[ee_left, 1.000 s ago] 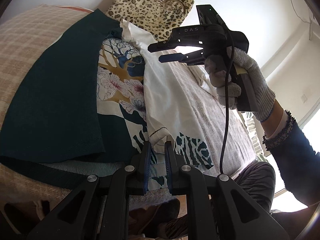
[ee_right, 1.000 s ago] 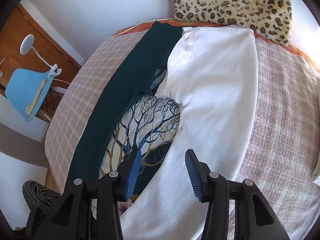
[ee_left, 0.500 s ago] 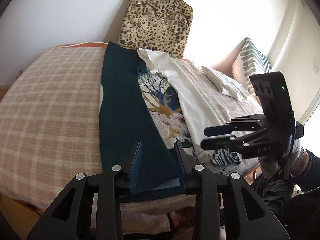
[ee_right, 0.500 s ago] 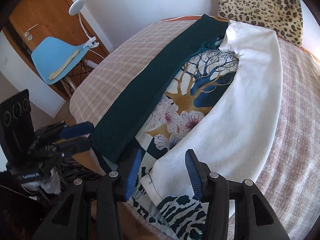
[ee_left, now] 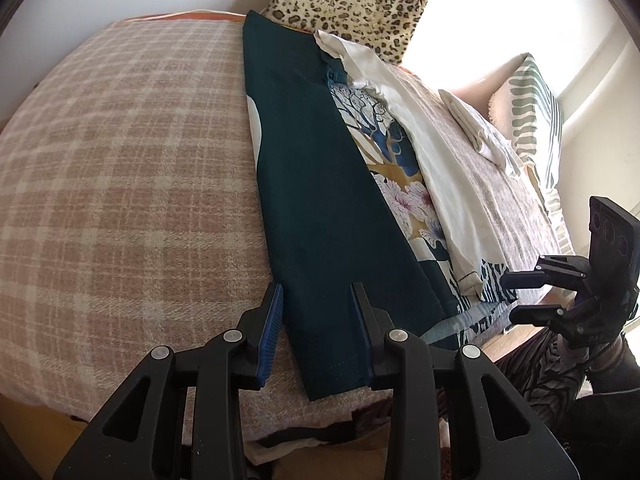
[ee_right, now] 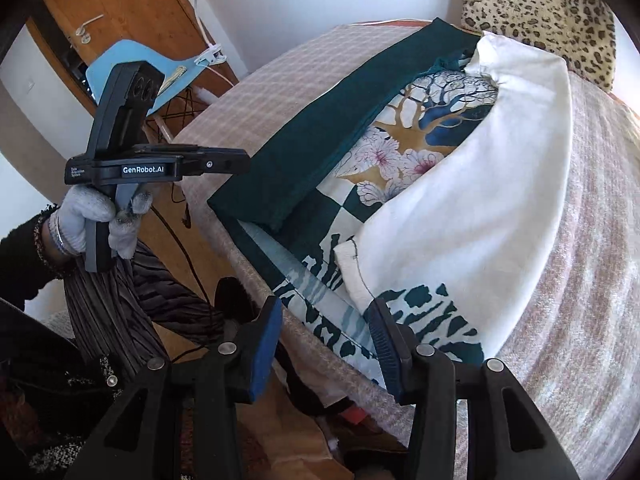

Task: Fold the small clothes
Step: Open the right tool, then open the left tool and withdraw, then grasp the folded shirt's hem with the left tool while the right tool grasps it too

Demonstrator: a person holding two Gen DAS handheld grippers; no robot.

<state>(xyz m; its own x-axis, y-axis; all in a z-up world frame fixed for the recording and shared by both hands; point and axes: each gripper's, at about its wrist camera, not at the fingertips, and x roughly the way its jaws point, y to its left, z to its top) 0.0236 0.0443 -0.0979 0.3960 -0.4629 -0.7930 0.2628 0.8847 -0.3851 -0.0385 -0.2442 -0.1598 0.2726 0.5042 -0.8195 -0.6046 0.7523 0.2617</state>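
- A printed garment (ee_left: 394,168) lies lengthwise on a bed covered by a pink-and-cream checked blanket (ee_left: 128,168), with both long sides folded in over the middle.
- Its left side is a dark green flap (ee_left: 320,184); its right side is a white flap (ee_right: 480,200) showing the fabric's inner face.
- Between the flaps a strip of print shows: blue tree branches, pink flowers, gold ground.
- The garment's near hem (ee_right: 320,300), with dark green stripes on white, lies at the near edge of the bed.
- The left gripper (ee_left: 316,320) is held just above the near end of the green flap, fingers spread apart and holding nothing.
- The right gripper (ee_right: 326,336) is held at the near hem by the corner of the white flap, fingers also spread wide and empty.
- A gloved left hand (ee_right: 90,220) grips the left tool's handle.
- A leopard-print cushion (ee_left: 352,4) stands at the far end of the bed.
- A small folded white cloth (ee_left: 476,128) lies to the right.
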